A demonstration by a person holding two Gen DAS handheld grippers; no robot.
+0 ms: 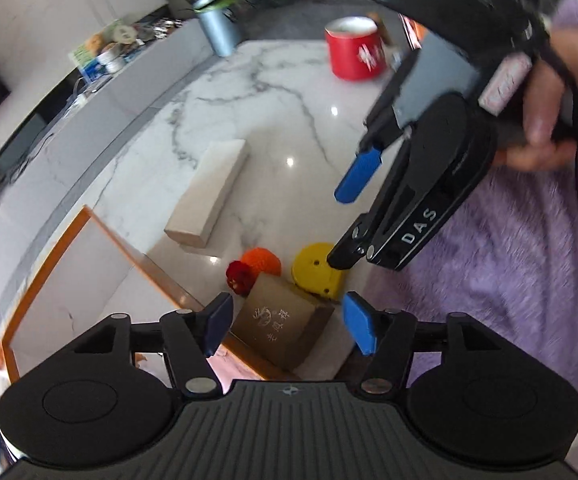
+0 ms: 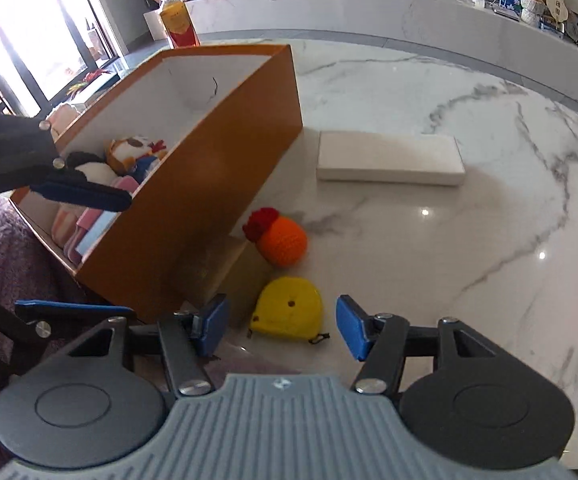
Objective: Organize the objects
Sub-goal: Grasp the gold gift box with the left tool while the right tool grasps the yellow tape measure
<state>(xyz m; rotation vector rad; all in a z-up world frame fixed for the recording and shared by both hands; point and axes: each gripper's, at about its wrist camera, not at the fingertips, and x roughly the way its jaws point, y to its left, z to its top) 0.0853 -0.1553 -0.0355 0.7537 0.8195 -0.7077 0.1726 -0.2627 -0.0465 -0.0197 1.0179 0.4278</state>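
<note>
Right wrist view takes in a white marble table (image 2: pixel 429 92) with an orange box (image 2: pixel 225 152) standing on it toward the left, open at the top, its long axis running from the near left corner away to the far right. Inside lie plush toys (image 2: pixel 129 156) and folded pink cloths (image 2: pixel 85 224) at the near end. Just right of the box's far corner a flat white box (image 2: pixel 389 158) lies with its long side across the view. A brown cardboard box (image 1: pixel 285 328) leans against the orange box's near side, tilted. Near it an orange crocheted fruit (image 2: pixel 283 242) lies with its red tuft pointing up-left toward the orange box. Just below that, a yellow tape measure (image 2: pixel 289 308) rests flat, its black pull tab pointing right.

Right gripper (image 2: pixel 283 328) hangs over the tape measure, jaws apart and pressing on nothing. Left gripper (image 1: pixel 289 328) hovers above the cardboard box, jaws spread, its pads clear of it. A red mug (image 1: pixel 355 48) stands at the table's far side.
</note>
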